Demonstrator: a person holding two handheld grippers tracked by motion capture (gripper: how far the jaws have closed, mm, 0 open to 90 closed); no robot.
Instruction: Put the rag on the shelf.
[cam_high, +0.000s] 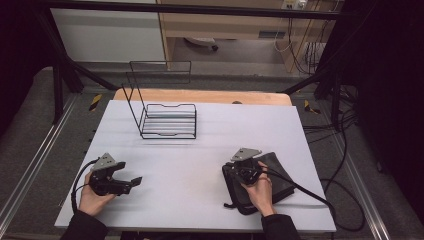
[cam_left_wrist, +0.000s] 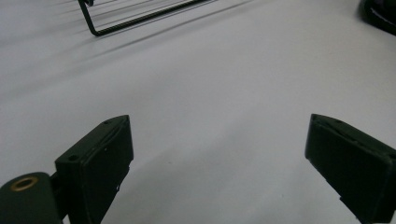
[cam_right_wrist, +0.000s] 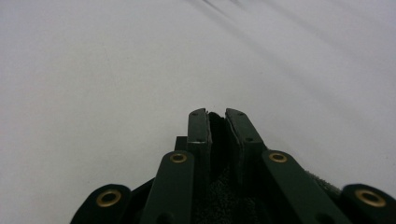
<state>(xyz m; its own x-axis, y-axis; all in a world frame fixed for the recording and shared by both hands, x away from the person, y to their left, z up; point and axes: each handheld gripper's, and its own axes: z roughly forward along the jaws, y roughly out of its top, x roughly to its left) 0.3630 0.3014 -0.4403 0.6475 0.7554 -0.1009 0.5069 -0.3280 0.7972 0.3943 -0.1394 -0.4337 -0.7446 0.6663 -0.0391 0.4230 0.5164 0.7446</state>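
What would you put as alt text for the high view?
A person's right gripper pinches the edge of a dark fabric pouch on a white table, while the open left gripper rests apart. A black wire rack stands farther back.

A white rectangular sheet (cam_high: 210, 150) covered the tabletop, with a strip of pale wooden table edge (cam_high: 202, 96) showing along its far side. Beyond the table stood a light wooden cabinet (cam_high: 225, 22) and a white panel (cam_high: 107, 35) against the back. A black metal frame bar (cam_high: 190, 9) crossed overhead. Loose black cables (cam_high: 345, 150) trailed over the grey floor (cam_high: 30, 130) to the right of the table, and yellow-and-black hazard tape marks (cam_high: 95, 101) sat near both far corners. A small white fitting, perhaps a wall socket (cam_high: 295, 4), was too blurred to identify.
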